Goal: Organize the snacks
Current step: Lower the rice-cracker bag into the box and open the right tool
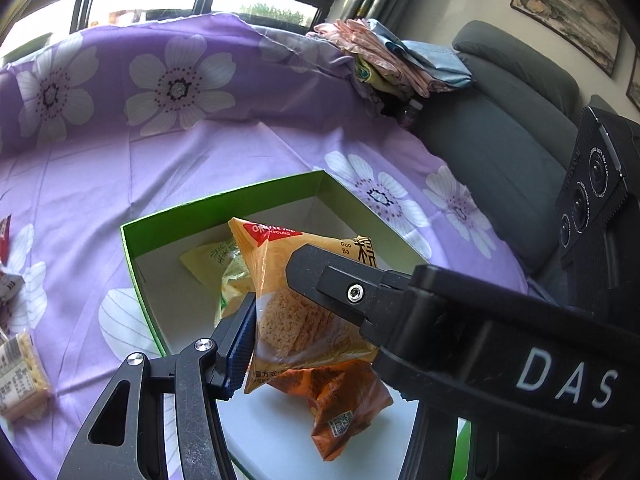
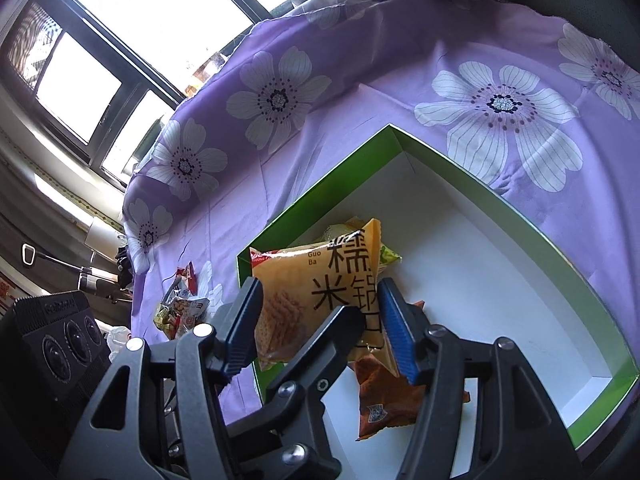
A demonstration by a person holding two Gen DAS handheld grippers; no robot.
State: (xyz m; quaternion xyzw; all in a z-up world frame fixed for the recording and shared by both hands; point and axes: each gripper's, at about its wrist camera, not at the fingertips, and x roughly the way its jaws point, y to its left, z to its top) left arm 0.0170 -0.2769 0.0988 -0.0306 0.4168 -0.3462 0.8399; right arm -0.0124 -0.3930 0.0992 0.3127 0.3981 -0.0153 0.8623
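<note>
A yellow-orange rice-cracker packet [image 1: 288, 280] [image 2: 316, 292] is held above the green box with a white inside [image 1: 132, 248] [image 2: 520, 220]. In the left wrist view only one blue-padded finger of my left gripper [image 1: 240, 344] shows, against the packet's left edge. The right gripper's black finger [image 1: 340, 284] crosses in front of the packet. In the right wrist view my right gripper [image 2: 320, 320] has both pads around the packet, and another black finger crosses between them. A dark orange packet [image 1: 344, 408] [image 2: 384, 400] and a pale yellow-green packet [image 1: 216, 264] lie in the box.
The box sits on a purple cloth with white flowers [image 1: 200, 168]. Loose snack packets lie on the cloth at the left [image 1: 20, 372] [image 2: 180, 308]. Folded cloths [image 1: 392, 60] and a grey sofa [image 1: 500, 152] are at the right. Windows are behind.
</note>
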